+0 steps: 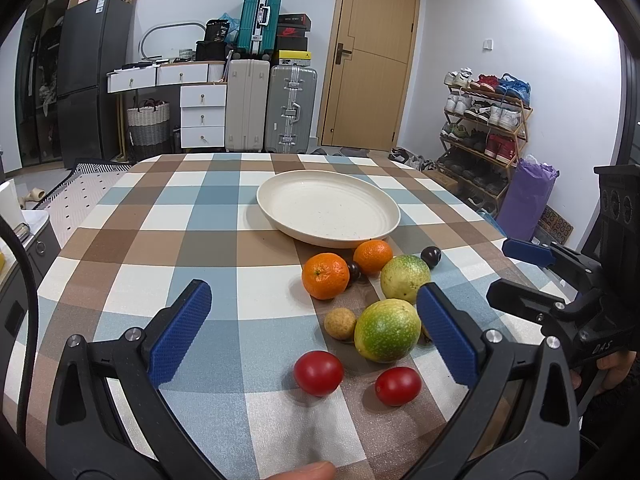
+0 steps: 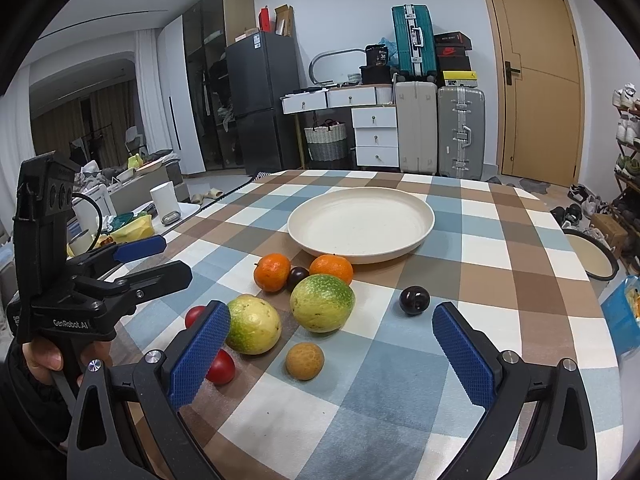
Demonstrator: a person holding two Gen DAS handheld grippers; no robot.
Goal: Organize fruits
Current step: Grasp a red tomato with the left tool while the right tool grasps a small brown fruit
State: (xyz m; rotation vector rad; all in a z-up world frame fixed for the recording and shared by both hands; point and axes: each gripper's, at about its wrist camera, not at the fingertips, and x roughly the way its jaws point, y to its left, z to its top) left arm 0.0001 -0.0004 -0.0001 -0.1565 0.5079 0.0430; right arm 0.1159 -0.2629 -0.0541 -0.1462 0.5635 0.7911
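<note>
An empty cream plate (image 1: 328, 208) (image 2: 360, 220) sits mid-table on the checked cloth. In front of it lie loose fruits: two oranges (image 1: 325, 275) (image 2: 331, 268), two green-yellow fruits (image 1: 387, 329) (image 2: 322, 302), two red tomatoes (image 1: 318, 372) (image 2: 220, 366), a small tan fruit (image 1: 339, 323) (image 2: 304, 361) and two dark plums (image 1: 431, 256) (image 2: 414, 299). My left gripper (image 1: 316, 324) is open and empty, held above the near fruits. My right gripper (image 2: 332, 354) is open and empty, over the tan fruit. Each gripper shows in the other's view (image 1: 532, 276) (image 2: 152, 260).
The table's round edge (image 2: 592, 320) falls away to the right, with a shoe rack (image 1: 484, 120) beyond. Suitcases (image 1: 272, 108), white drawers (image 1: 202, 118) and a door (image 1: 372, 52) stand behind the table. A cluttered low surface (image 2: 132, 220) lies to the left.
</note>
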